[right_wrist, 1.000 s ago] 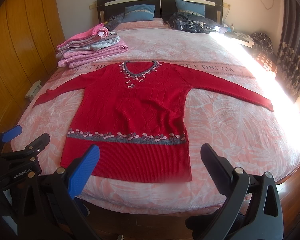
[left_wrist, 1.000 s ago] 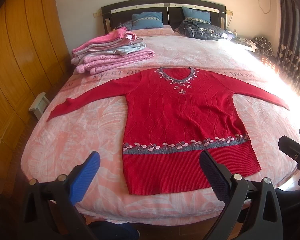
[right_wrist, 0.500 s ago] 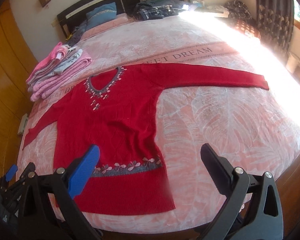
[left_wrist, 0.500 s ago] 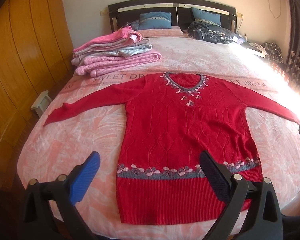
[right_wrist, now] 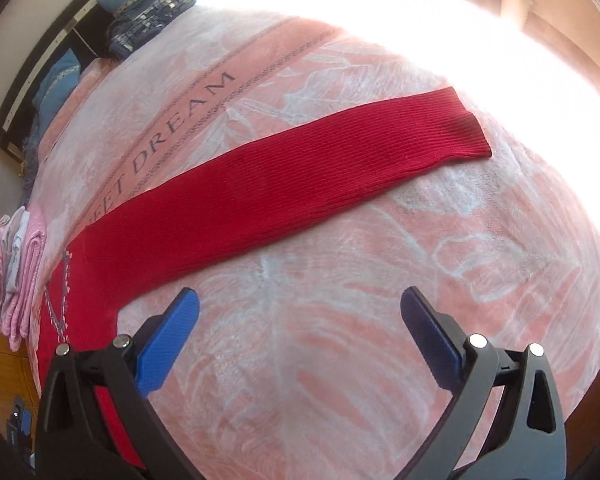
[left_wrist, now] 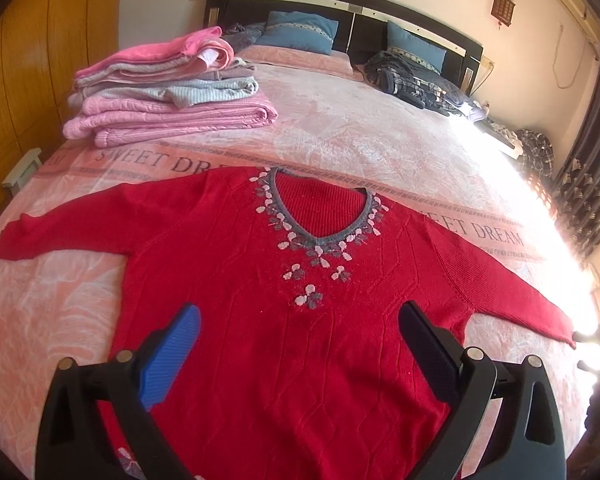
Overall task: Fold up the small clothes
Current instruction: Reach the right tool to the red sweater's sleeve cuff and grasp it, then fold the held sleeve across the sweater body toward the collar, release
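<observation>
A red knit sweater (left_wrist: 260, 312) with a grey V-neck and flower trim lies flat and face up on the bed, both sleeves spread out sideways. My left gripper (left_wrist: 300, 320) hovers open over its chest, with nothing between the fingers. In the right wrist view the sweater's right sleeve (right_wrist: 284, 184) runs diagonally across the blanket, its cuff (right_wrist: 466, 134) at the upper right. My right gripper (right_wrist: 300, 304) stands open above the bare blanket just below that sleeve. The sweater's hem is hidden behind the left gripper.
A stack of folded pink and grey clothes (left_wrist: 164, 92) sits at the bed's far left. Blue pillows (left_wrist: 300, 32) and a dark plaid bundle (left_wrist: 412, 80) lie by the black headboard. Wooden wardrobe doors (left_wrist: 40, 60) stand to the left. Strong sunlight washes out the bed's right side (right_wrist: 500, 40).
Both grippers have moved forward over the bed. The left one now looks over the sweater's chest instead of its hem; the right one has swung right toward the right sleeve.
</observation>
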Available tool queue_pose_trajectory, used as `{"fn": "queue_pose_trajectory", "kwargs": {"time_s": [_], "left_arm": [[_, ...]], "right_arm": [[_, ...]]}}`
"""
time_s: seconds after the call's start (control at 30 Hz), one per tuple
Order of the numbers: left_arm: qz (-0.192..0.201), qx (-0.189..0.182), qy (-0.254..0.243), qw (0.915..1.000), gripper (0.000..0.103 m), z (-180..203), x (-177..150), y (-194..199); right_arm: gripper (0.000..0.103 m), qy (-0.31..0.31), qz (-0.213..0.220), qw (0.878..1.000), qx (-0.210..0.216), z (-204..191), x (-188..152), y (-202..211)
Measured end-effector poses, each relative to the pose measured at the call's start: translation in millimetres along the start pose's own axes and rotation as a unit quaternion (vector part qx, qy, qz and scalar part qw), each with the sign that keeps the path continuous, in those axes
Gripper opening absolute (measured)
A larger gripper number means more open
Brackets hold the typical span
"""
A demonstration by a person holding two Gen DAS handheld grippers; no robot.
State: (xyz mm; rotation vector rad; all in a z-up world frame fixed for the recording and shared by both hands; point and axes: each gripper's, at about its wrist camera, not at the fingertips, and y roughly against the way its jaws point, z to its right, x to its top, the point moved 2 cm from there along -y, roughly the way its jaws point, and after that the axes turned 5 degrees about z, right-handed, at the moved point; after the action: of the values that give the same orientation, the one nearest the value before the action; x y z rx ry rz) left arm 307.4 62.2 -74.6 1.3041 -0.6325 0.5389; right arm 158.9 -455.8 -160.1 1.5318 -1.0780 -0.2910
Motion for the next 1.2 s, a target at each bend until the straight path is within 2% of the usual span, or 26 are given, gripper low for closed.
{"fn": "queue_pose_trajectory", "kwargs": {"time_s": [0.1, 0.23, 0.4, 0.43, 0.5, 0.53, 0.6, 0.63, 0.7, 0.77, 0.97, 1.03, 1.07, 1.13, 1.2], "left_arm": [[-0.008, 0.006, 0.009, 0.9999, 0.099, -5, 0, -26], [-0.018, 0.012, 0.030, 0.9993, 0.099, -16, 0, -51], [-0.019, 0.023, 0.028, 0.9992, 0.099, -16, -3, -69], [-0.018, 0.024, 0.026, 0.9992, 0.099, -14, -4, -71], [-0.014, 0.024, 0.019, 0.9994, 0.099, -9, -5, -72], [-0.011, 0.023, 0.013, 0.9996, 0.099, -5, -6, -72], [-0.008, 0.024, -0.004, 0.9997, 0.099, 3, -9, -72], [-0.007, 0.024, -0.012, 0.9996, 0.099, 7, -10, -73], [-0.005, 0.022, -0.025, 0.9994, 0.099, 13, -11, -73], [-0.003, 0.021, -0.030, 0.9993, 0.099, 16, -12, -72], [-0.013, 0.030, -0.038, 0.9987, 0.099, 13, -14, -76], [-0.017, 0.030, -0.030, 0.9989, 0.099, 4, -12, -77], [-0.017, 0.031, -0.025, 0.9990, 0.099, -1, -10, -77], [-0.012, 0.036, -0.017, 0.9992, 0.099, -12, -5, -75], [-0.008, 0.040, -0.010, 0.9991, 0.099, -23, 0, -74]], "right_arm": [[0.099, -0.042, 0.000, 0.999, -0.009, 42, 23, -21], [0.099, -0.089, 0.011, 0.996, 0.001, 83, 50, -39], [0.099, -0.098, 0.037, 0.994, 0.000, 96, 73, -53], [0.096, -0.100, 0.045, 0.994, -0.001, 96, 78, -55], [0.072, -0.103, 0.064, 0.993, -0.017, 97, 87, -58], [0.050, -0.102, 0.068, 0.992, -0.026, 99, 90, -59], [0.031, -0.113, 0.074, 0.991, -0.005, 105, 96, -60], [0.011, -0.123, 0.077, 0.989, 0.024, 109, 98, -58], [0.011, -0.142, 0.088, 0.984, 0.065, 115, 102, -49], [0.011, -0.133, 0.097, 0.984, 0.076, 116, 106, -41], [0.011, -0.104, 0.080, 0.991, 0.006, 111, 97, -57], [0.011, -0.074, 0.100, 0.992, -0.021, 94, 94, -51], [0.011, -0.059, 0.113, 0.992, -0.020, 82, 96, -45], [0.010, -0.039, 0.129, 0.991, 0.013, 51, 97, -30], [0.010, -0.010, 0.128, 0.990, 0.060, 8, 95, -17]]}}
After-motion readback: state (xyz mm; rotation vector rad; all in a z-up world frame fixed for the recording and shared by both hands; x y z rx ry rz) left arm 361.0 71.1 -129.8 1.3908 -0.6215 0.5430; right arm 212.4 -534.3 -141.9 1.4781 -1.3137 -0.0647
